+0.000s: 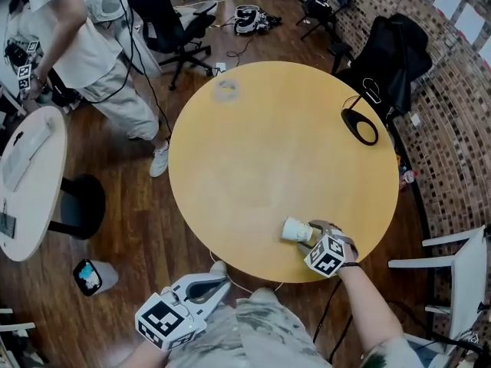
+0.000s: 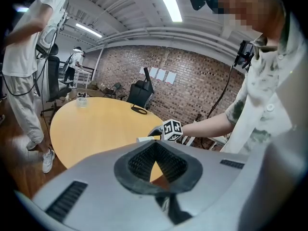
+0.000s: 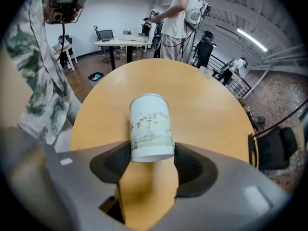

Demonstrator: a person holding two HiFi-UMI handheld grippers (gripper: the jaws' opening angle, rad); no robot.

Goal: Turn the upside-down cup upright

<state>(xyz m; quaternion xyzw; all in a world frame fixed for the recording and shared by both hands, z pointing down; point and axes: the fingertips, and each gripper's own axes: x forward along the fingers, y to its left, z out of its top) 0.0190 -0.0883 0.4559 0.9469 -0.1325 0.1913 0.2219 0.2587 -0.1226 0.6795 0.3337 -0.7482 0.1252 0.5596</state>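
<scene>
The white cup [image 3: 151, 127] with a bamboo print is being held on its side, low over the round counter [image 1: 268, 152] near its near edge; its inside is not being shown. A small clear glass [image 1: 225, 90] is standing by the far edge, and a black looped object [image 1: 360, 126] is lying at the right edge, both well apart from the cup. The wide middle of the counter is being left bare. The right tool [image 3: 152, 154] is being pressed onto the cup's sides with both pads. The left tool [image 2: 155, 146] is being held closed and empty, off the counter's near edge.
</scene>
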